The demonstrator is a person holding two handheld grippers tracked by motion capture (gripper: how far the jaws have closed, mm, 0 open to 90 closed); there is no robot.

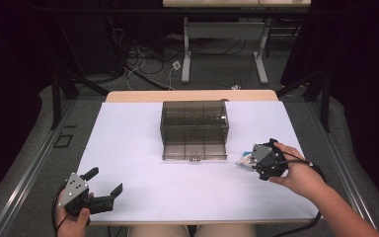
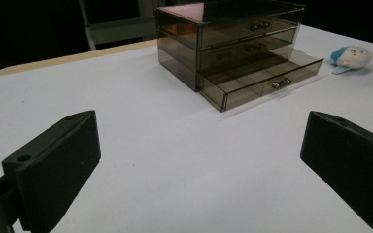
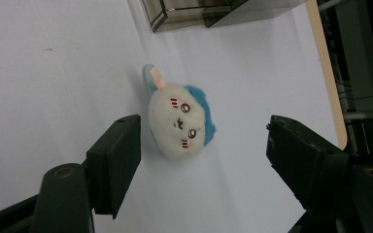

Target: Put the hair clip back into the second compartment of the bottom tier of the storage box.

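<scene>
Plush toy point(image 3: 180, 121) lies between right tool's point(image 3: 204, 145) open jaws, untouched.

A smoked-plastic drawer unit point(image 1: 194, 129) stood mid-desk point(image 1: 138, 148), its bottom drawer pulled out. The right tool point(image 1: 250, 161) hovered over a small plush toy point(image 1: 244, 161) beside it; the left tool point(image 1: 106, 185) rested open near the front-left corner.
</scene>
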